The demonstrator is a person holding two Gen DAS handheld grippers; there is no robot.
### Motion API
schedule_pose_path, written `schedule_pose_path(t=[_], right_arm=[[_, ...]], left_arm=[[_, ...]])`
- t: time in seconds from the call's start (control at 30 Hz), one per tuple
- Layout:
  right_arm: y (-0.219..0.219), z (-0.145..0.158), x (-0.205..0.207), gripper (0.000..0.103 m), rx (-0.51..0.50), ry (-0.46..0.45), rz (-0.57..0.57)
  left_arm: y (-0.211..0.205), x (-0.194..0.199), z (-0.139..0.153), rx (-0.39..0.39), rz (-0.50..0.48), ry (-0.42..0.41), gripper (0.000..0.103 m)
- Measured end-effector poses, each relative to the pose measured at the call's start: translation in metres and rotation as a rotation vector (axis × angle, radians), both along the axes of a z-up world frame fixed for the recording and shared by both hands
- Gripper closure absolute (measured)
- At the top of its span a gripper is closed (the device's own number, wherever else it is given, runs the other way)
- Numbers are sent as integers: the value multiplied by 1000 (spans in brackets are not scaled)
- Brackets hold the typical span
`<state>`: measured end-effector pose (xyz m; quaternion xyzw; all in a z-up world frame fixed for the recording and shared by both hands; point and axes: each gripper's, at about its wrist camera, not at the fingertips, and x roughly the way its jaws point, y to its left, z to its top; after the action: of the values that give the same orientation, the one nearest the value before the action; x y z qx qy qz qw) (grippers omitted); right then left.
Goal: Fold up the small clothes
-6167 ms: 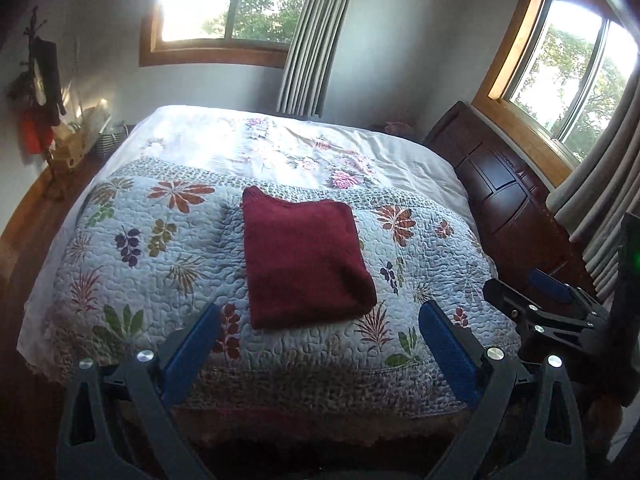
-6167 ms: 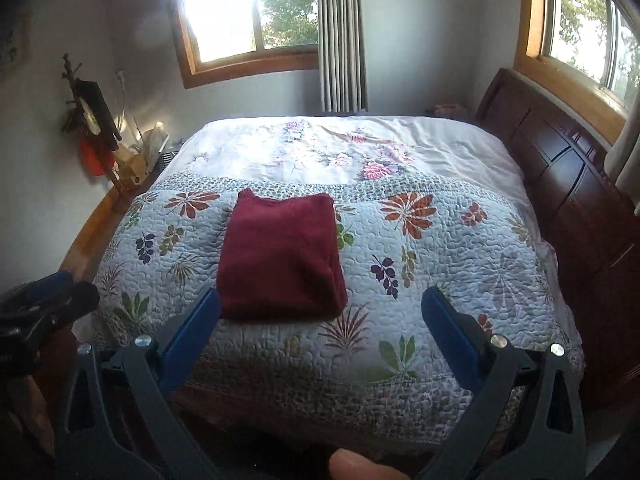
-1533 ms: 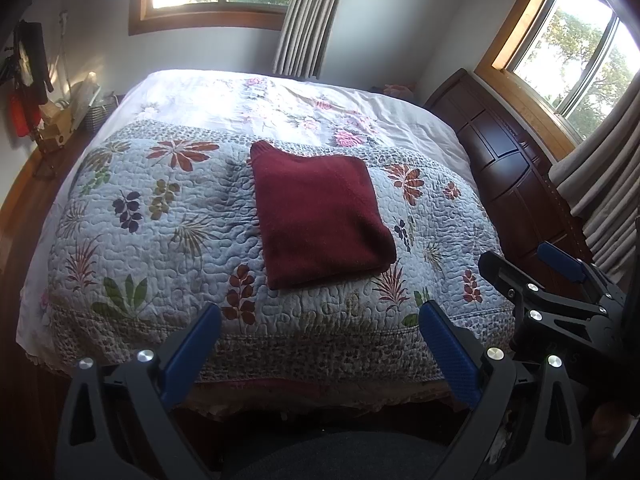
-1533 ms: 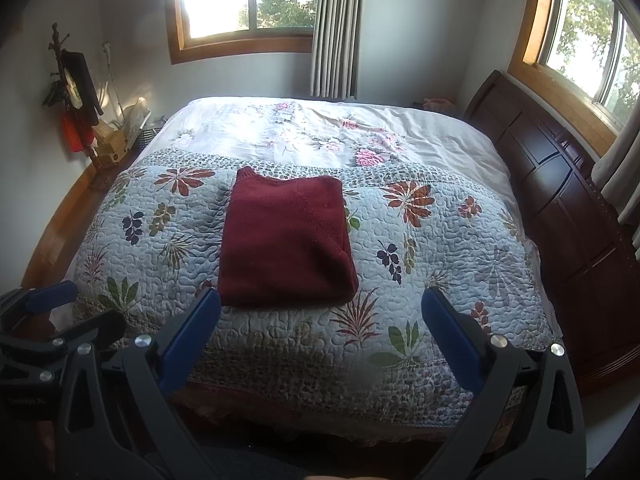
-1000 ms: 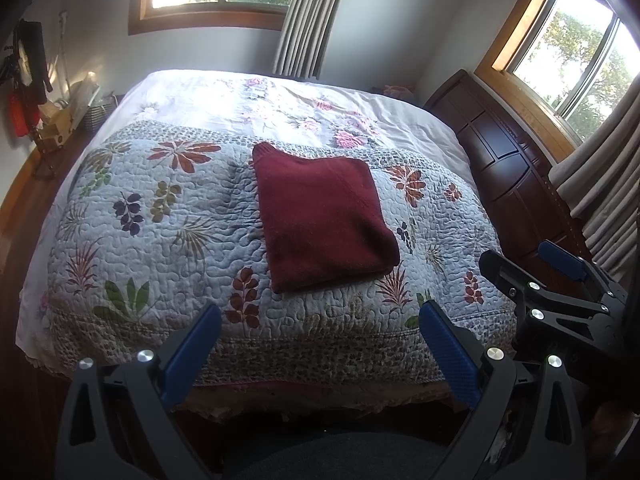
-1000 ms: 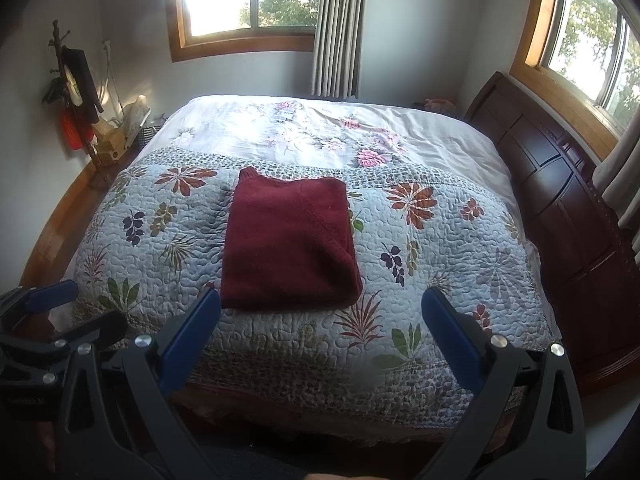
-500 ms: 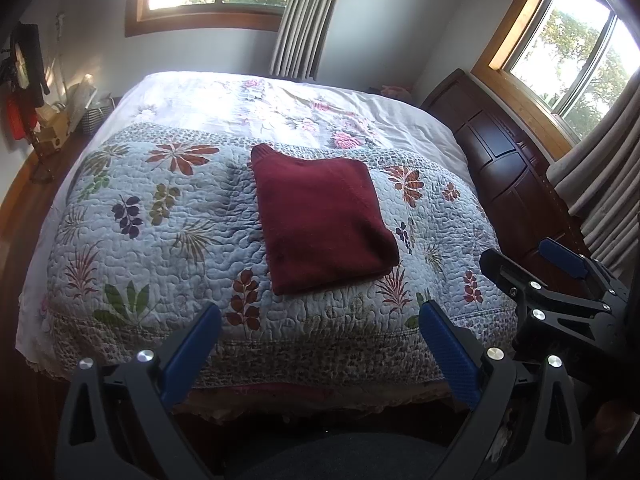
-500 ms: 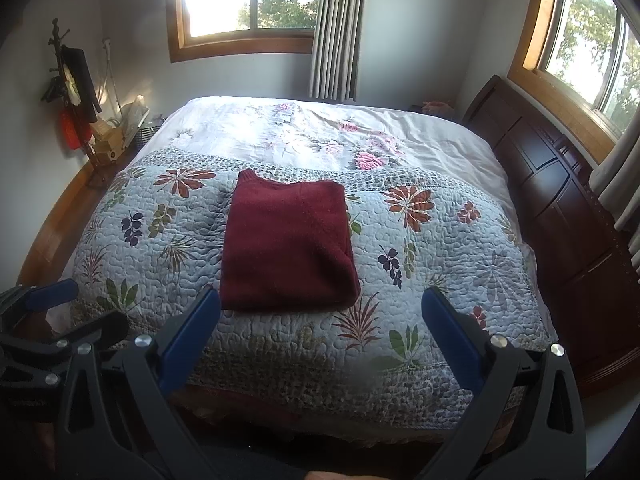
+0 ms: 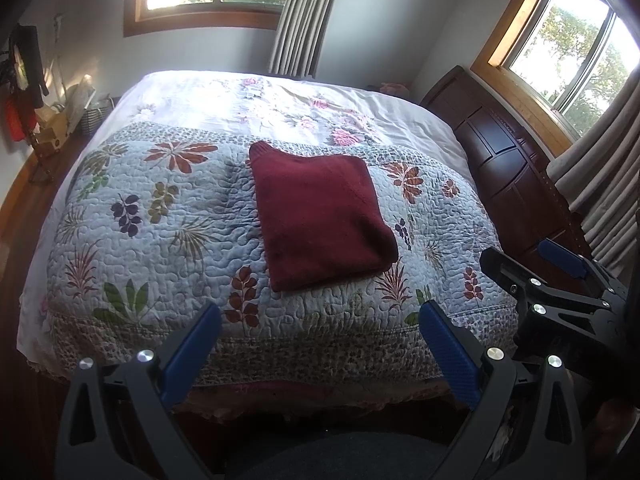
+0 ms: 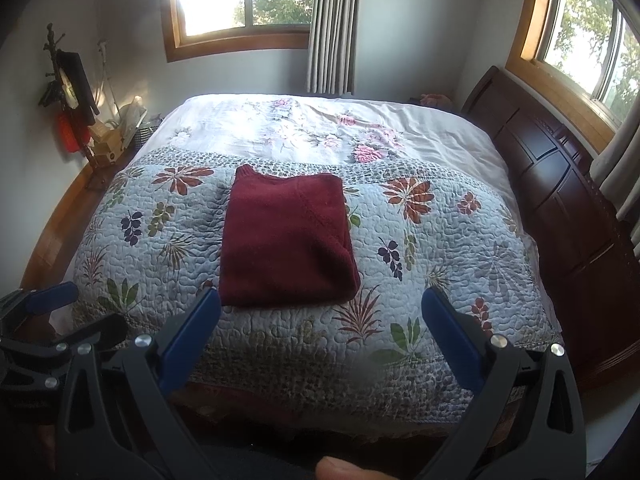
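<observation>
Both grippers: black angular frames, silver screws, textured blue fingers [image 9: 448,356]

Count: 1 folded dark-red knit garment [image 9: 320,216]; 1 floral quilted bed [image 9: 160,248]; 2 wood-framed windows [image 10: 240,0]; 2 black blue-padded claws, gaping.

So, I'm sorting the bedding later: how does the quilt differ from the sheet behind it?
The quilt is stitched, with bold leaf prints; the sheet is smooth white with faint pink flowers. The quilt carries the folded maroon sweater; the sheet carries nothing. Both lie flat on the bed.
</observation>
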<state>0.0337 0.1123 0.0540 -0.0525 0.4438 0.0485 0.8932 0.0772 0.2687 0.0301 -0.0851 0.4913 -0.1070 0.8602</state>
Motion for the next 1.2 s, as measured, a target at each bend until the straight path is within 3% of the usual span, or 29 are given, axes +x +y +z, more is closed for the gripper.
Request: schedule_pose_path(t=[1.2], right_arm=[[47,-3,16,3,-42,3,13]], left_arm=[[49,20,0,10,24,-29,4]])
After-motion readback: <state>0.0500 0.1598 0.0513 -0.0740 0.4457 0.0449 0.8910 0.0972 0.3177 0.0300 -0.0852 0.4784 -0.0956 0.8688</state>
